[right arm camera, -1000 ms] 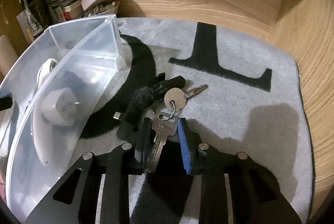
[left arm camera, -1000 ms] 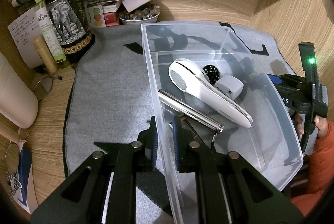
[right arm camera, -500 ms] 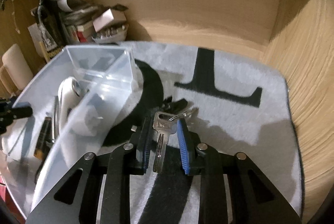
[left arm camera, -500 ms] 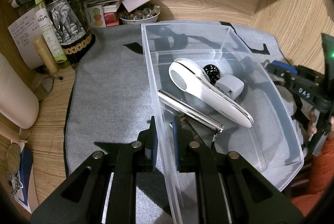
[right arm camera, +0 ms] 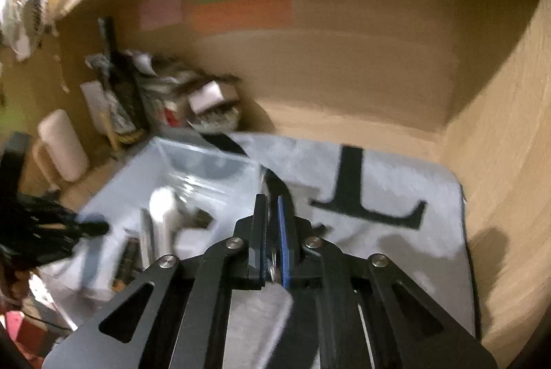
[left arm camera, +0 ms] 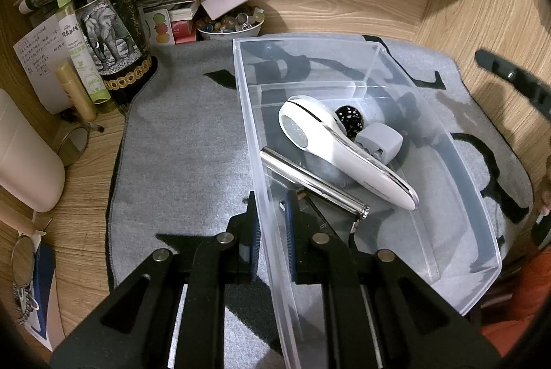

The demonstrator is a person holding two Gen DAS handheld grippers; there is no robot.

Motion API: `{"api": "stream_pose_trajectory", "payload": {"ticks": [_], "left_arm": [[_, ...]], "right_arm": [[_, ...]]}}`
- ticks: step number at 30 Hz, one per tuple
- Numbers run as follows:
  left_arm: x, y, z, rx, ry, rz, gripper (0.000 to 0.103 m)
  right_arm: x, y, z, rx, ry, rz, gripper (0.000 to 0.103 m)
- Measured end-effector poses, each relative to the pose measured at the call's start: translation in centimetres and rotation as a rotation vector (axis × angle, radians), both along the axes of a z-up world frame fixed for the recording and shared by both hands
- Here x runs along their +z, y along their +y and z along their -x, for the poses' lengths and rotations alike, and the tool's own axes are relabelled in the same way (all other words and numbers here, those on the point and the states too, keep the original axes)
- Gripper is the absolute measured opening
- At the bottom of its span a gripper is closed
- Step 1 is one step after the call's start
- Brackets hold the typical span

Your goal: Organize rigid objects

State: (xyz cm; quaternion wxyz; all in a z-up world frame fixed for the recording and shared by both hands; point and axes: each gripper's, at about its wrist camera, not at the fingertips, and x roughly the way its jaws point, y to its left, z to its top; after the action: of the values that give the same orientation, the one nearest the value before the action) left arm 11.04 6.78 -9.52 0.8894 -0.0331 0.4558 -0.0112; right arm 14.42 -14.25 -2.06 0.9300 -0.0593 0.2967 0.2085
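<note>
My left gripper [left arm camera: 272, 200] is shut on the left wall of a clear plastic bin [left arm camera: 241, 76] that stands on a grey mat [left arm camera: 186, 145]. In the bin lie a white handheld device [left arm camera: 330, 141], a silver tube [left arm camera: 310, 176], a small grey block [left arm camera: 378, 140] and a black round piece [left arm camera: 349, 119]. My right gripper [right arm camera: 272, 200] hangs above the mat, right of the bin [right arm camera: 206, 162], in a blurred picture. Its pads stand almost together with a sliver of silver key [right arm camera: 273, 270] between them. A dark bit [right arm camera: 320, 226] shows beside the right finger.
Along the back left stand a dark wine bottle [left arm camera: 106, 7], a green-labelled tube [left arm camera: 77, 52], stacked papers and a bowl of beads [left arm camera: 230, 24]. A white cylinder [left arm camera: 24, 155] and spectacles [left arm camera: 22, 259] lie at the left. Wooden walls close in behind and to the right.
The right gripper has lifted off the mat with the key and tipped upward, and its pads have drawn closer together. The left gripper and the bin have not moved.
</note>
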Motion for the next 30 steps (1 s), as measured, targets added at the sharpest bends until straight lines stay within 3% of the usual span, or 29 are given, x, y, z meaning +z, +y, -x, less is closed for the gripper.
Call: {"api": "stream_pose_trajectory", "payload": {"ticks": [6, 12, 20, 30], "left_arm": [[0.0, 0.1, 0.1, -0.001, 0.000, 0.002, 0.011], [0.0, 0.0, 0.0, 0.001, 0.000, 0.000, 0.011], [0.0, 0.0, 0.0, 0.001, 0.000, -0.001, 0.011], [0.1, 0.1, 0.0, 0.001, 0.001, 0.002, 0.011]], "right_arm": [[1.2, 1.6, 0.9, 0.048, -0.053, 0.012, 0.005], [-1.5, 0.4, -0.1, 0.026, 0.060, 0.047, 0.006], [-6.3, -0.1, -1.0, 0.029, 0.216, 0.106, 0.025], [-10.5, 0.9, -3.8, 0.012, 0.315, 0.147, 0.026]]}}
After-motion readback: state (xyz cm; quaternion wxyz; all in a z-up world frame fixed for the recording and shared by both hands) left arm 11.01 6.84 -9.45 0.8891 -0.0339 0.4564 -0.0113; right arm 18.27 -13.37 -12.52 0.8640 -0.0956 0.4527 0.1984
